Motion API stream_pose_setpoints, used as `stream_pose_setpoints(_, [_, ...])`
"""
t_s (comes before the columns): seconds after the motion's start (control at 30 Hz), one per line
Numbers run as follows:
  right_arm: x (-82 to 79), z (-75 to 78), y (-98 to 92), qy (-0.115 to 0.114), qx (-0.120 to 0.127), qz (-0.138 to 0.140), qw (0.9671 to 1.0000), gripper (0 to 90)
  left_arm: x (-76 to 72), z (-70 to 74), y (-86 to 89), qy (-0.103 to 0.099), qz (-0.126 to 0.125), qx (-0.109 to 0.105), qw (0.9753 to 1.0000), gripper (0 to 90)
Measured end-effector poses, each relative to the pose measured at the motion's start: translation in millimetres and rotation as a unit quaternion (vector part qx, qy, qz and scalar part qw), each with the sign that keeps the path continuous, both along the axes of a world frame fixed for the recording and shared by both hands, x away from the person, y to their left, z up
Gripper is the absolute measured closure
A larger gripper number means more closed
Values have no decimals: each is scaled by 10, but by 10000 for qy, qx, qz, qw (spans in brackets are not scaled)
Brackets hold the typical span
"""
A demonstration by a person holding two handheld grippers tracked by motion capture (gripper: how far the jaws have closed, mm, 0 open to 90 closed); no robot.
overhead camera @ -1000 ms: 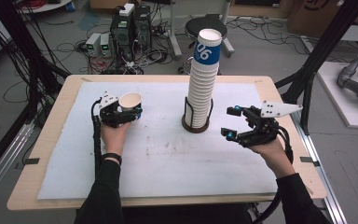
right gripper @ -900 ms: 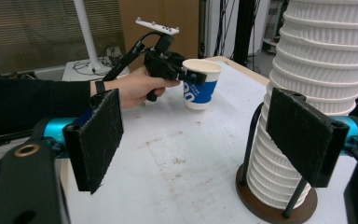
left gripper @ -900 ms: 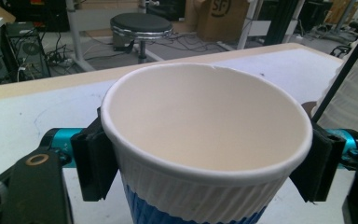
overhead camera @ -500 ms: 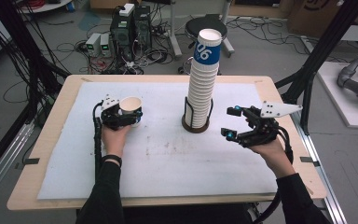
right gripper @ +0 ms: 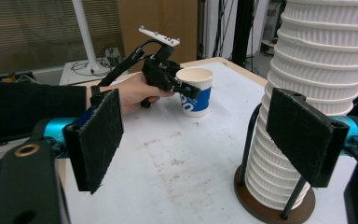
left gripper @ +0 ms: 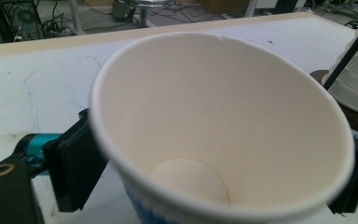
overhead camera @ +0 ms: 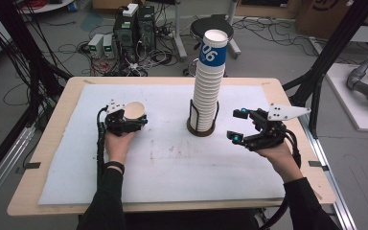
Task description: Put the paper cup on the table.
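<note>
A white paper cup (overhead camera: 134,111) with a blue print stands upright between the jaws of my left gripper (overhead camera: 133,120), which is shut on it, at the left of the white mat. In the left gripper view its empty inside (left gripper: 223,130) faces me, with black pads (left gripper: 74,172) pressed against its sides. The right gripper view shows the same cup (right gripper: 195,91) with its base at or just above the mat. A tall stack of paper cups (overhead camera: 207,91) stands in a wire holder at the middle. Just right of the stack (right gripper: 321,60), my right gripper (overhead camera: 236,125) is open with nothing in it.
The white mat (overhead camera: 172,163) covers most of the wooden table (overhead camera: 52,124). Computers and cables (overhead camera: 129,33) lie on the floor behind, along with a round stool (overhead camera: 206,26). Black frame posts (overhead camera: 335,52) stand at the table's right and left.
My left gripper has sunk slightly towards the person with the cup in it. The right gripper has stayed where it was, still open.
</note>
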State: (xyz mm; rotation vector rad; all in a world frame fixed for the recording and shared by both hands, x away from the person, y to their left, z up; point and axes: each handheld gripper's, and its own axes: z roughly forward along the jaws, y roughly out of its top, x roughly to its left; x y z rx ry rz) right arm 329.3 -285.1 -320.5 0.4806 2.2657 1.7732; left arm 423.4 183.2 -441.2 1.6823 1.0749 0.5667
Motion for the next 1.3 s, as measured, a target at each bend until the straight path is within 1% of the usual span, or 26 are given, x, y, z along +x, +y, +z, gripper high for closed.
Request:
stream_pose_setpoints(0.07, [-1,0,3,29,-1,16,10000,191,-13,13,-3,43,65,18,10000,65])
stream_pose_setpoints(0.13, [-1,-1,5,29,1,14,10000,191,-27,28,-8,63,91,-13,9999,51])
stream_pose_setpoints(0.2, [-2,0,3,25,-2,17,10000,191,-52,50,-14,74,98,31,9999,17])
stream_pose_setpoints(0.27, [1,1,-2,15,0,4,10000,191,-79,72,-19,86,123,104,9998,17])
stream_pose_setpoints(0.3, [1,1,-6,18,4,7,10000,191,-91,83,-17,101,139,88,9998,17])
stream_pose_setpoints(0.37, [3,4,-14,5,28,-17,10000,191,-125,114,-5,105,216,163,9996,17])
stream_pose_setpoints(0.57, [10,3,-18,18,41,6,10000,191,-231,185,90,209,361,211,9989,17])
stream_pose_setpoints(0.63, [20,1,-17,19,31,-2,10000,191,-280,213,124,175,348,231,9990,17])
stream_pose_setpoints(0.67, [26,-1,-16,17,31,1,10000,191,-302,230,137,170,380,222,9989,17])
stream_pose_setpoints(0.7, [30,-1,-17,8,35,1,10000,191,-335,262,159,145,361,182,9991,17])
stream_pose_setpoints(0.77, [30,0,-20,33,47,-5,10000,191,-395,329,170,53,345,253,9991,17])
stream_pose_setpoints(0.8, [31,1,-23,36,50,-2,10000,191,-431,365,173,-23,304,304,9991,17])
stream_pose_setpoints(0.83, [36,2,-27,15,54,-16,10000,191,-464,397,171,-94,245,280,9993,17])
stream_pose_setpoints(0.87, [37,4,-30,16,54,-20,10000,191,-489,422,169,-123,218,283,9993,17])
stream_pose_setpoints(0.93, [44,3,-36,37,64,-52,10000,191,-551,493,153,-175,52,185,9997,17])
stream_pose_setpoints(0.97, [52,2,-43,20,55,-61,10000,191,-575,524,140,-228,-40,125,9997,17])
stream_pose_setpoints(1.03, [58,1,-53,75,62,-97,9999,191,-615,601,92,-268,-253,16,9993,17])
stream_pose_setpoints(1.07, [67,1,-59,45,76,-115,9999,191,-635,641,62,-344,-372,-1,9987,17])
stream_pose_setpoints(1.13, [71,1,-69,76,82,-136,9998,191,-682,732,-14,-467,-612,15,9970,17])
stream_pose_setpoints(1.2, [78,1,-77,78,87,-155,9998,191,-730,827,-99,-592,-871,-9,9944,17])
stream_pose_setpoints(1.23, [80,1,-80,78,91,-187,9998,191,-748,876,-146,-650,-961,-7,9932,17])
stream_pose_setpoints(1.3, [83,2,-87,83,97,-207,9997,191,-775,977,-244,-735,-1149,42,9906,17])
